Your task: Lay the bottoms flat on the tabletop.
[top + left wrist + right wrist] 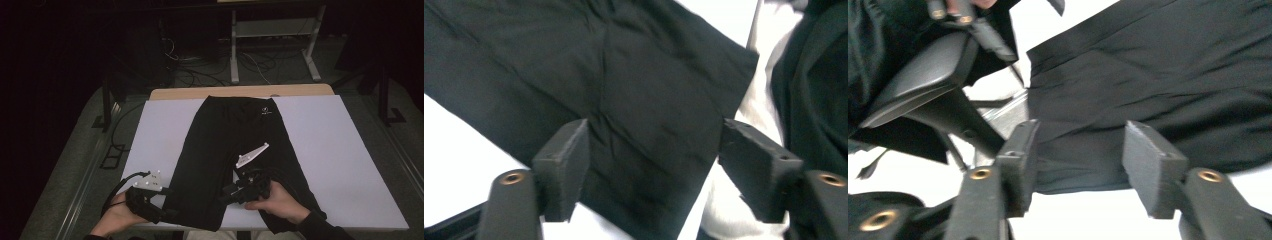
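Lying flat on the white rectangular worktop point(340, 150), the black fabric trousers point(225, 140) had both leg hems near its front edge. The left gripper point(161, 214) and right gripper point(231, 192) each had jaws released, spread over a hem.

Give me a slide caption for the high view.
Black trousers lie flat on white table; left gripper and right gripper open at the leg ends.

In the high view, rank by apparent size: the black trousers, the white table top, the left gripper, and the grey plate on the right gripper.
1. White table top
2. Black trousers
3. Left gripper
4. Grey plate on the right gripper
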Demonstrator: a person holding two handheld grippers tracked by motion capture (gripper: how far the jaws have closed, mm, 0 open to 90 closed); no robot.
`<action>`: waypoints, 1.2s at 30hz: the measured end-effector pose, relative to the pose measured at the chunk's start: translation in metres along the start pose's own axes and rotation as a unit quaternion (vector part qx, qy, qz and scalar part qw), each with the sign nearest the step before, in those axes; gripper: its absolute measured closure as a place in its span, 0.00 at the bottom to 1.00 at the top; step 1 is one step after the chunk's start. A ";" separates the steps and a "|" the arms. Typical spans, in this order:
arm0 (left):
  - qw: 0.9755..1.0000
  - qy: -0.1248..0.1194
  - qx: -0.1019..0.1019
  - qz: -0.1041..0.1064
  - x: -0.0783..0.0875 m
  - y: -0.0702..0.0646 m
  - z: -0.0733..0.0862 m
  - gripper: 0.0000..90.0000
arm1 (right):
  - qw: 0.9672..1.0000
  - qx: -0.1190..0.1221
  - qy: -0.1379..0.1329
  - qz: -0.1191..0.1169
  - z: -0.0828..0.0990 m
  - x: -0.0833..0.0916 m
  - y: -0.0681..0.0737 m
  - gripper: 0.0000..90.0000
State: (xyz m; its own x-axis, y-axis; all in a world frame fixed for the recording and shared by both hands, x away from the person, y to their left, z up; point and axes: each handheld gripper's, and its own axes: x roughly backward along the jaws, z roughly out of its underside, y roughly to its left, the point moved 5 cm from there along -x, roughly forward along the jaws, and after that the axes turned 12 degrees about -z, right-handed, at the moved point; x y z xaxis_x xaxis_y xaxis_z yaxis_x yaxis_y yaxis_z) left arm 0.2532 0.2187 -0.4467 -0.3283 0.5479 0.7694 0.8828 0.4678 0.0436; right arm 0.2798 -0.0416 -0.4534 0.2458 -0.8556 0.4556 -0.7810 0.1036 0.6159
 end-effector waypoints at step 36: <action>0.988 -0.125 0.081 -0.031 -0.044 0.027 -0.083 0.00 | 0.976 -0.009 -0.151 0.157 0.027 0.131 -0.035 0.00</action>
State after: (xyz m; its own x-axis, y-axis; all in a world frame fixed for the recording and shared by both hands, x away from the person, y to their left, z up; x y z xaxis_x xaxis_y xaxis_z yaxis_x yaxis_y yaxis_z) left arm 0.3194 0.1499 -0.4263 -0.4708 0.6594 0.5860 0.7998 0.5994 -0.0318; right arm 0.3236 -0.1707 -0.4329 -0.1868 -0.8907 0.4144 -0.7796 0.3911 0.4891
